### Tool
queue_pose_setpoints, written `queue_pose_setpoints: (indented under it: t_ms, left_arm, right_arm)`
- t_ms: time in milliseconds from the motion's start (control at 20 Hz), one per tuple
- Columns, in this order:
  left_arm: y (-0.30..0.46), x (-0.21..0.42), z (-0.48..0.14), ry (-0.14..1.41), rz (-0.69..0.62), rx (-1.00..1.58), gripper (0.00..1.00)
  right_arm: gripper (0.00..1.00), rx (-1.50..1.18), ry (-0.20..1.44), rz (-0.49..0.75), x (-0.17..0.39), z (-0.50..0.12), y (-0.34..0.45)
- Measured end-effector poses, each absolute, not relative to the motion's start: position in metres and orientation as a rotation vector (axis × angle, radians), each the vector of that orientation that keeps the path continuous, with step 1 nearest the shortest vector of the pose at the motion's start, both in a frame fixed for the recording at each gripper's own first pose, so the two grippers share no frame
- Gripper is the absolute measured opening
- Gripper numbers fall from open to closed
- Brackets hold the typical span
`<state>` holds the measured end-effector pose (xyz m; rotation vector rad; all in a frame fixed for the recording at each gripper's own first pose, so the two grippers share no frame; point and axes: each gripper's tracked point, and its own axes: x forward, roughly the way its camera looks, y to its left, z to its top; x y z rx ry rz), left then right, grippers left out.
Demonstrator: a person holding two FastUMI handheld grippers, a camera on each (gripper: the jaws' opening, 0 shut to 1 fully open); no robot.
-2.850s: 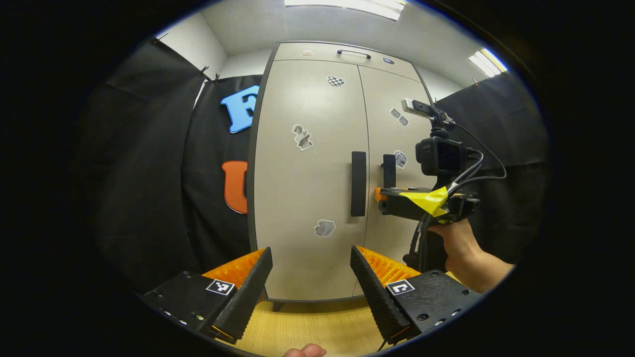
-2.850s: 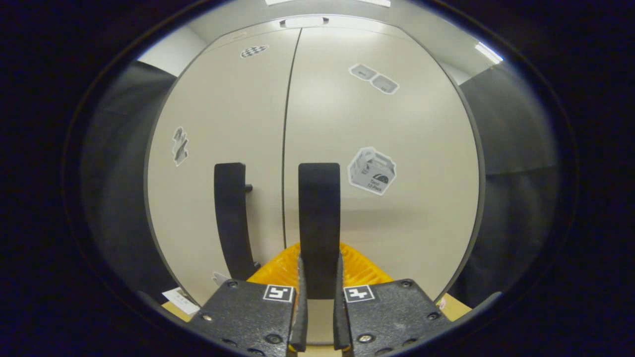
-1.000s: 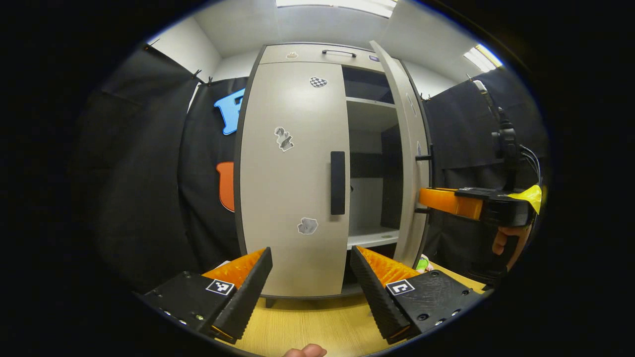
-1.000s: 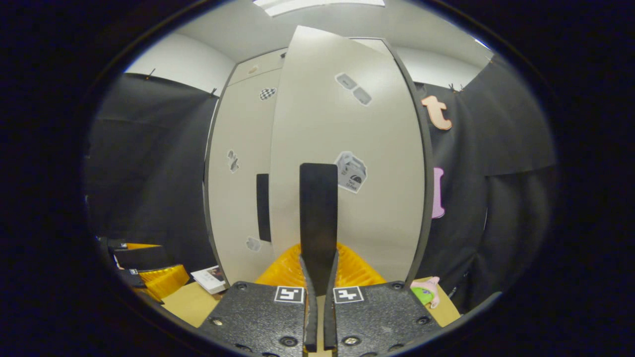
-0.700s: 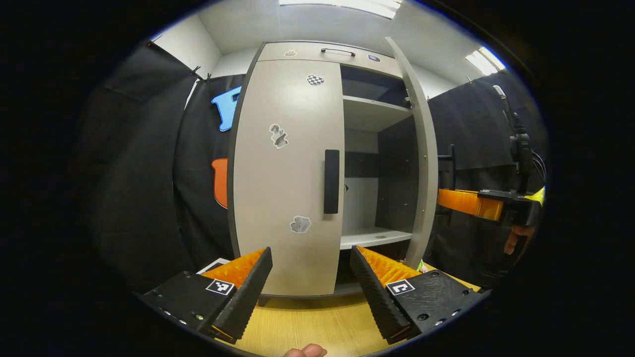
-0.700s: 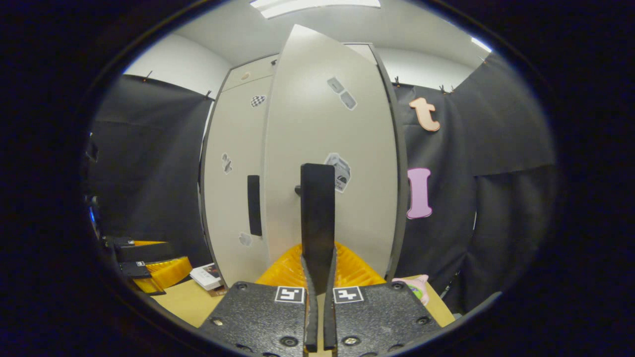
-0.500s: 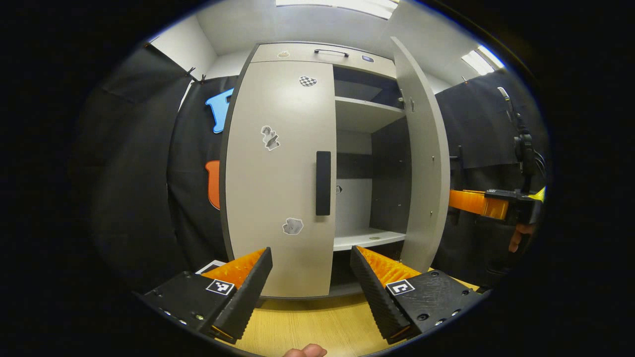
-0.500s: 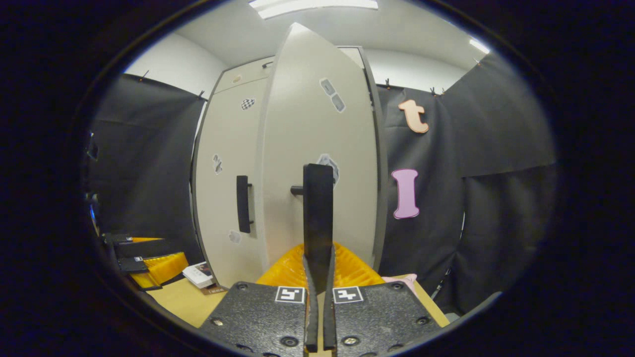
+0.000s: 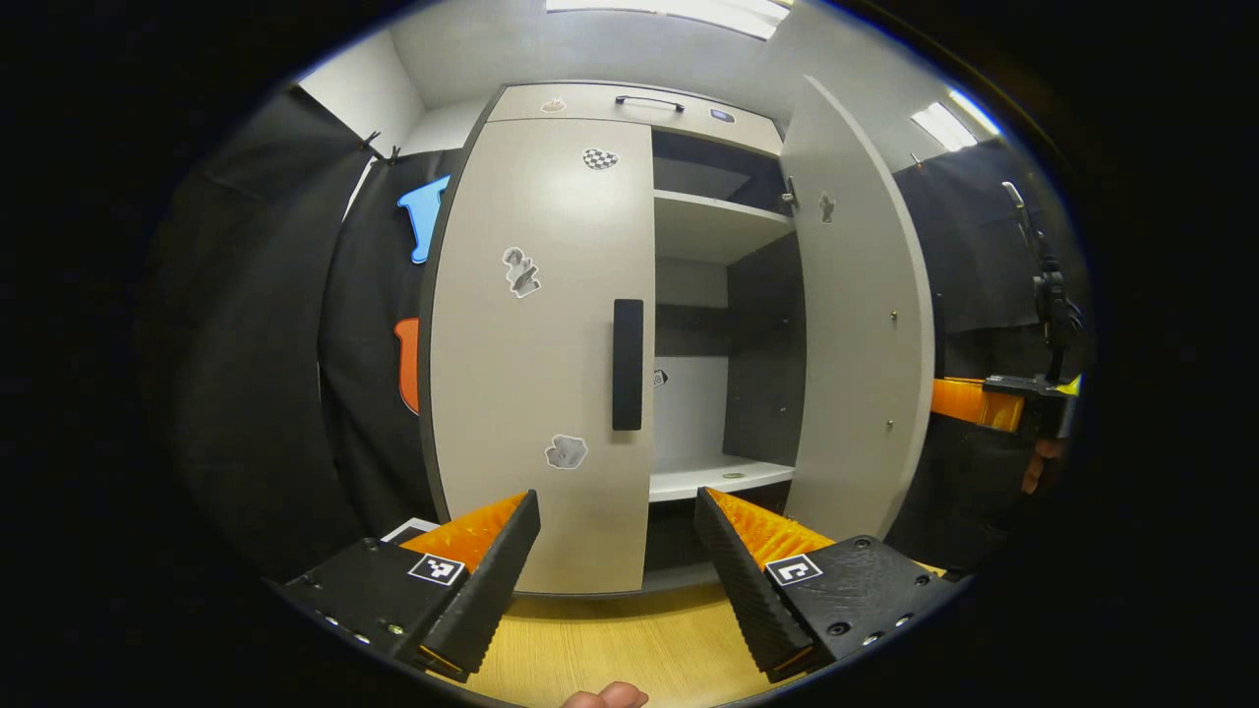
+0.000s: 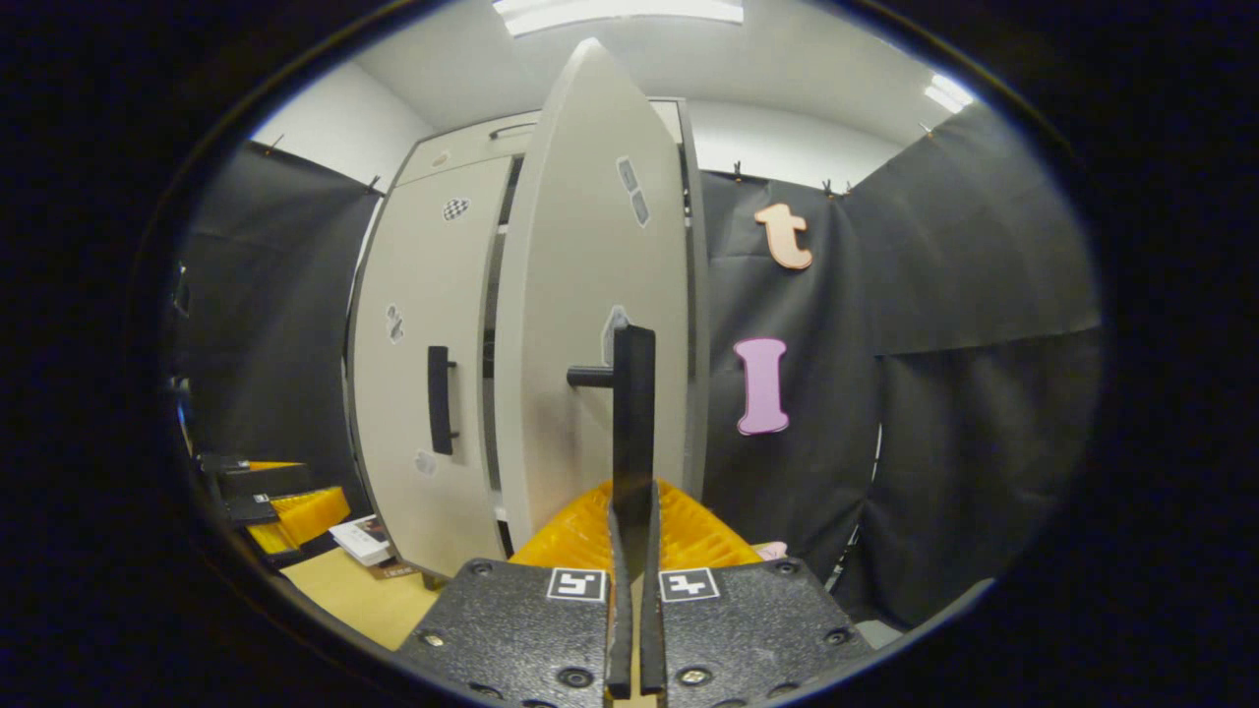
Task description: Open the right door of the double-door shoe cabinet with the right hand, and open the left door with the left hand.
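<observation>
right claw [image 10: 632, 551] clamps right door handle [image 10: 632, 433]; sticker writing unreadable

We note that the left tool [image 9: 618, 551] and the right tool [image 10: 631, 580] each carry black textured housings with screws and small square black-and-white markers, ridged wedge-shaped fingers [image 9: 492, 580], and, on the right tool seen from afar, a mast with black cables [image 9: 1050, 295].
</observation>
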<state>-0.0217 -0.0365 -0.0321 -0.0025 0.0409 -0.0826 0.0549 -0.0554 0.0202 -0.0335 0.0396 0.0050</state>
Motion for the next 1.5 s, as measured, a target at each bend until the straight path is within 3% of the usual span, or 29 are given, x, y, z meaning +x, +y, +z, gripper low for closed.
queue_pose_setpoints:
  t_ms: [400,850,1250,1500]
  left_arm:
    - [-0.041,-0.015,-0.031,0.036,-0.092,0.002,0.95]
    - [-0.047,-0.013,-0.035,0.053,-0.094,0.012,0.95]
    - [-0.034,-0.019,-0.042,0.060,-0.063,-0.008,0.95]
    - [-0.023,-0.024,-0.044,0.064,-0.049,-0.045,0.95]
  right_arm:
    - [0.04,-0.053,0.040,-0.118,0.055,0.021,-0.112]
    - [0.04,-0.017,0.025,-0.040,0.058,0.020,-0.128]
    - [0.04,-0.089,0.004,-0.172,-0.013,0.022,-0.130]
    - [0.04,-0.021,-0.051,-0.042,-0.038,0.037,-0.072]
